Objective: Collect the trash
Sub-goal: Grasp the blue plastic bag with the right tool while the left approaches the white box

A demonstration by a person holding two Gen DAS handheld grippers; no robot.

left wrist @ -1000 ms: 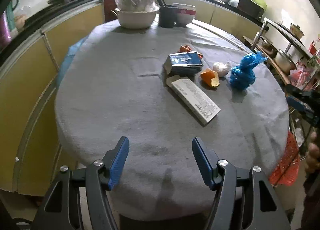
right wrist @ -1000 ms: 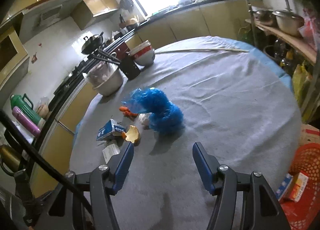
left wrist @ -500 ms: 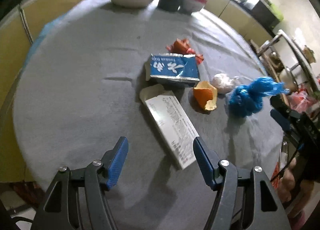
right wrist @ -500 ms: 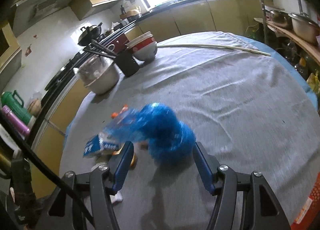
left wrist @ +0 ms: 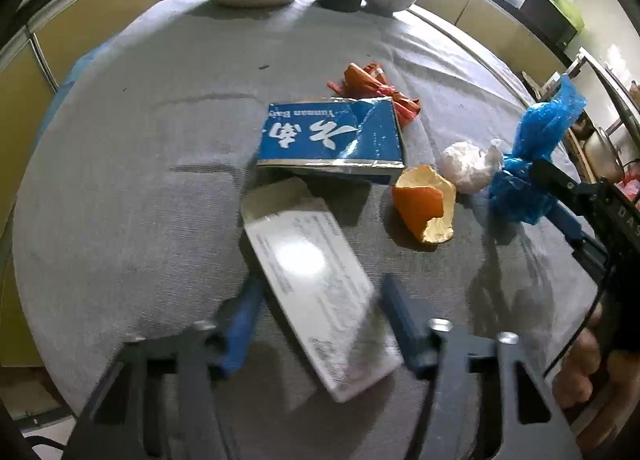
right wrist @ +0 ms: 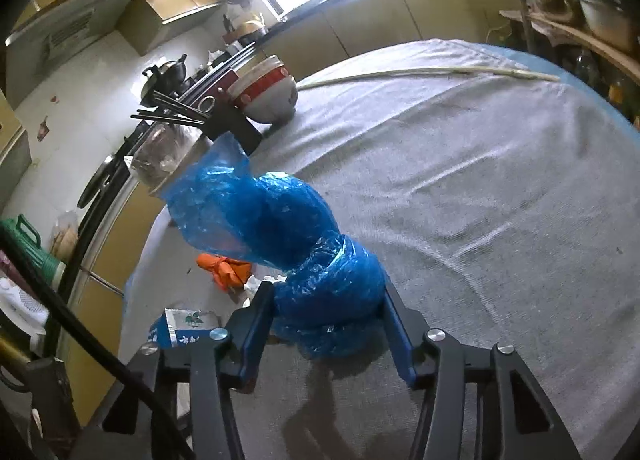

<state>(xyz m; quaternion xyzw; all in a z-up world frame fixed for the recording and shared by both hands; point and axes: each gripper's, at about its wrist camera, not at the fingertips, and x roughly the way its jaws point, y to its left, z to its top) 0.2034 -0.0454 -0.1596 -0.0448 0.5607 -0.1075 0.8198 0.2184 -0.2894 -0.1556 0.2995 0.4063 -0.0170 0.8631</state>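
step: grasping | left gripper closing, astride white box, lower centre | right gripper closing, pads touching blue bag | next: clamp, lift

On the grey cloth table lie a flat white paper box, a torn blue carton, a curled orange peel, a crumpled white tissue, an orange wrapper and a lumpy, knotted blue plastic bag.
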